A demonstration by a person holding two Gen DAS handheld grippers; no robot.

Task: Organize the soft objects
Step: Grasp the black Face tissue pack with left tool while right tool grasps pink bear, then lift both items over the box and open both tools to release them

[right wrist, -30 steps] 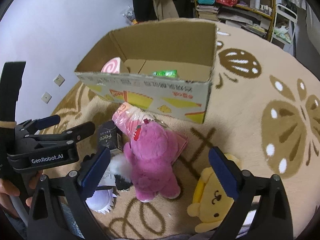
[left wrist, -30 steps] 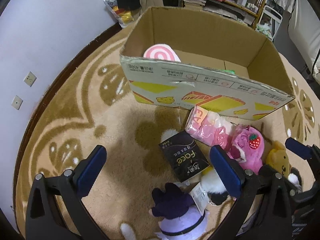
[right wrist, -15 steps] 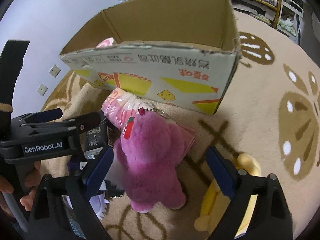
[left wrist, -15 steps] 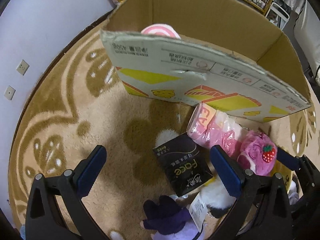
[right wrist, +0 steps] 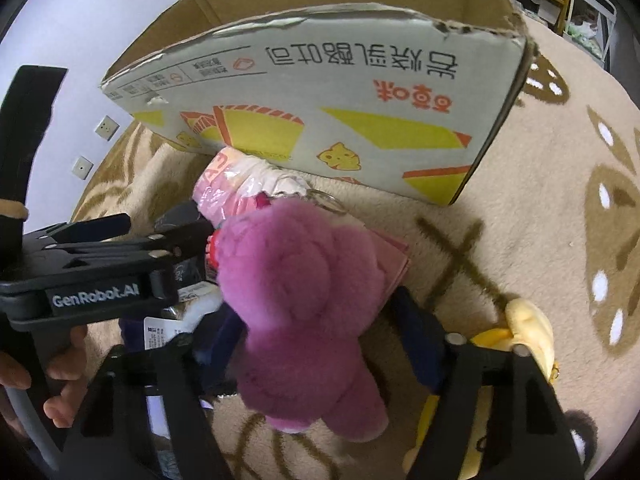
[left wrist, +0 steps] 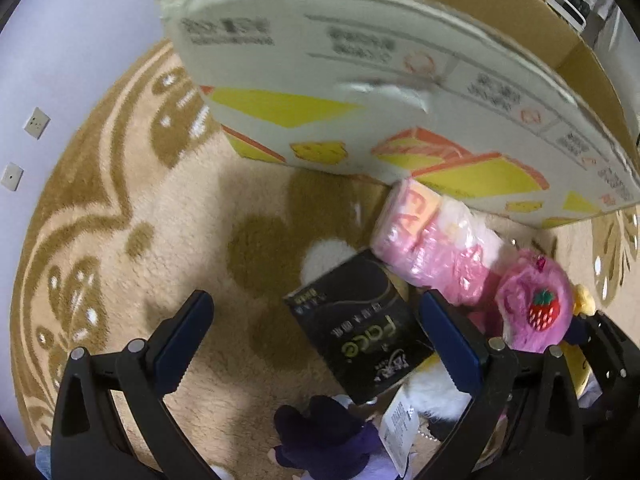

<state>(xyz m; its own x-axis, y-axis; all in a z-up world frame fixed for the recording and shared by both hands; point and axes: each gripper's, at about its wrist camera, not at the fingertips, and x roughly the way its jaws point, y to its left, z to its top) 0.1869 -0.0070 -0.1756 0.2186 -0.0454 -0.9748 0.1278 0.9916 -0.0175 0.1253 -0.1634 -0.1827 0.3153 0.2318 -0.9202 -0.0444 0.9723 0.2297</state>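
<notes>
Straddling fluffy magenta bear (right wrist: 304, 304) | right claw (right wrist: 320, 340) open | left claw (left wrist: 316, 336) open | strawberry-tagged

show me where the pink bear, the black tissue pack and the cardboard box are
pink bear (right wrist: 304, 300), right wrist view, on its furry back.
black tissue pack (left wrist: 360, 328), left wrist view, on its printed face.
cardboard box (right wrist: 340, 92), right wrist view, on its printed side.

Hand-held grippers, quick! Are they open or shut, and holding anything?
Left hand-held gripper: open, holding nothing, above the black packet.
Right hand-held gripper: open around the purple teddy, not squeezing.
</notes>
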